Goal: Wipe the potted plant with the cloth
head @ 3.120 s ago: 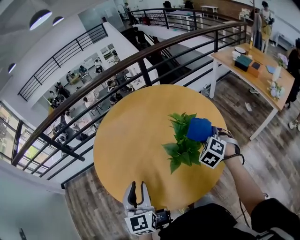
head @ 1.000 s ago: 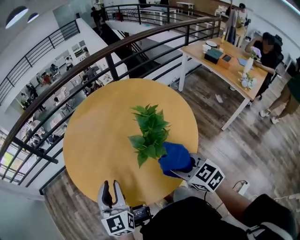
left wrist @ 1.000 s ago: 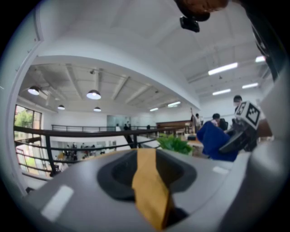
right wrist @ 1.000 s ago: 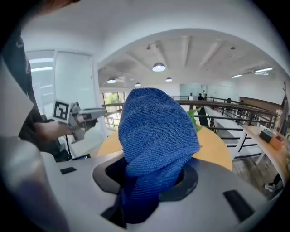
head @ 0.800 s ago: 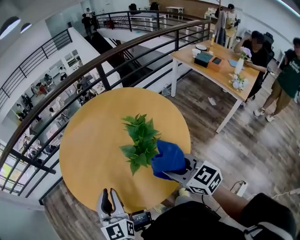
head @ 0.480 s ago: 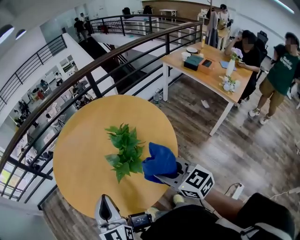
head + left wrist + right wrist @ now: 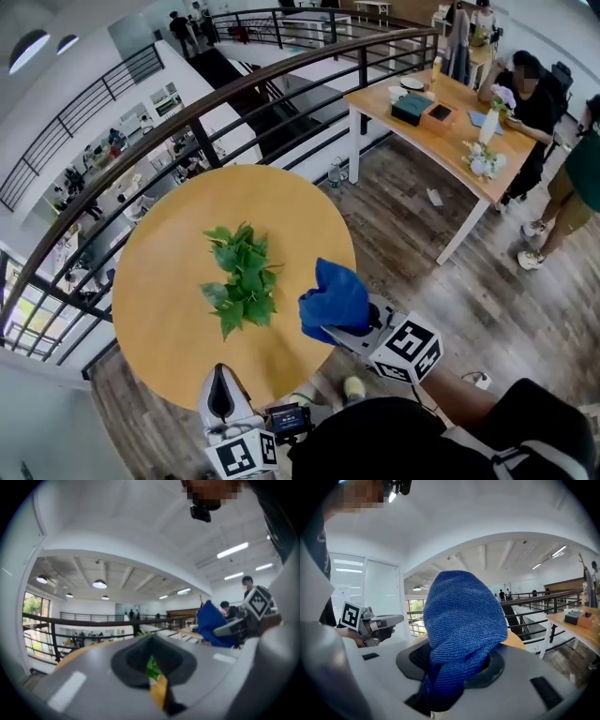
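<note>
Head view looks steeply down on the table [image 7: 159, 309]; both gripper views look level across it.

Cloth [image 7: 336, 298]: plain deep blue, looped weave. Potted plant [image 7: 240, 277], at 9 o'clock from the cloth: bright green leaves; round table [image 7: 159, 309]: uniform ochre-yellow. Left gripper [image 7: 220, 380] and right gripper [image 7: 349, 330]: pale grey shells, dark pads, cubes patterned with black-and-white square markers; floor [image 7: 422, 253], at 3 o'clock: grey-brown wood planks.

Bare tabletop [image 7: 159, 319] around plant [image 7: 239, 281]
</note>
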Demonstrator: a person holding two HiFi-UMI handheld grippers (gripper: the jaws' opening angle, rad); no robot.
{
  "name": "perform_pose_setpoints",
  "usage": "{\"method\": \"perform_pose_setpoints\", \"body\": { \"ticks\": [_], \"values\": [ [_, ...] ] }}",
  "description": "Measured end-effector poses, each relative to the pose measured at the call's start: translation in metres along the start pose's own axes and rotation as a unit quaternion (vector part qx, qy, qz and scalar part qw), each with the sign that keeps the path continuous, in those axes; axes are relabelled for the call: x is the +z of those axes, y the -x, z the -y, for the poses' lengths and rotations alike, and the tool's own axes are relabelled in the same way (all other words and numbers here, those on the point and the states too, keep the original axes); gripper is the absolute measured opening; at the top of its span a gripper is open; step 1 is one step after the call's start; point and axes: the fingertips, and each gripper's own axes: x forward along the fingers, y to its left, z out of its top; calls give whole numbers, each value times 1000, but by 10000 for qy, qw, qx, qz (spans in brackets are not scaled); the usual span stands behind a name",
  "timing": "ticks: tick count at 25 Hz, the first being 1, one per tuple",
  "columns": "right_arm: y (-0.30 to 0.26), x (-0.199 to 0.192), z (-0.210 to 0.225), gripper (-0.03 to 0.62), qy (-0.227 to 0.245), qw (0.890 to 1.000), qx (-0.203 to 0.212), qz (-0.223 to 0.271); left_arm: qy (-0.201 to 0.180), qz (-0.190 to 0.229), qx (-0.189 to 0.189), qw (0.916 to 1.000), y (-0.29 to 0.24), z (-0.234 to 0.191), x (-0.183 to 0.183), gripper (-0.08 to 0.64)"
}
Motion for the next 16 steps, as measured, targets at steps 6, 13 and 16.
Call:
{"method": "perform_pose_setpoints", "body": {
  "ticks": [6,13,16],
  "values": [
    [9,0,5,169,204,9996,203,16,-125,81,117,9998,0,16,9,0],
    [8,2,7,169,243,9989,394,-3,-211,58,302,9993,5,16,18,0],
    [7,3,10,167,261,9988,417,11,-234,75,331,9992,3,17,19,0]
  ]
}}
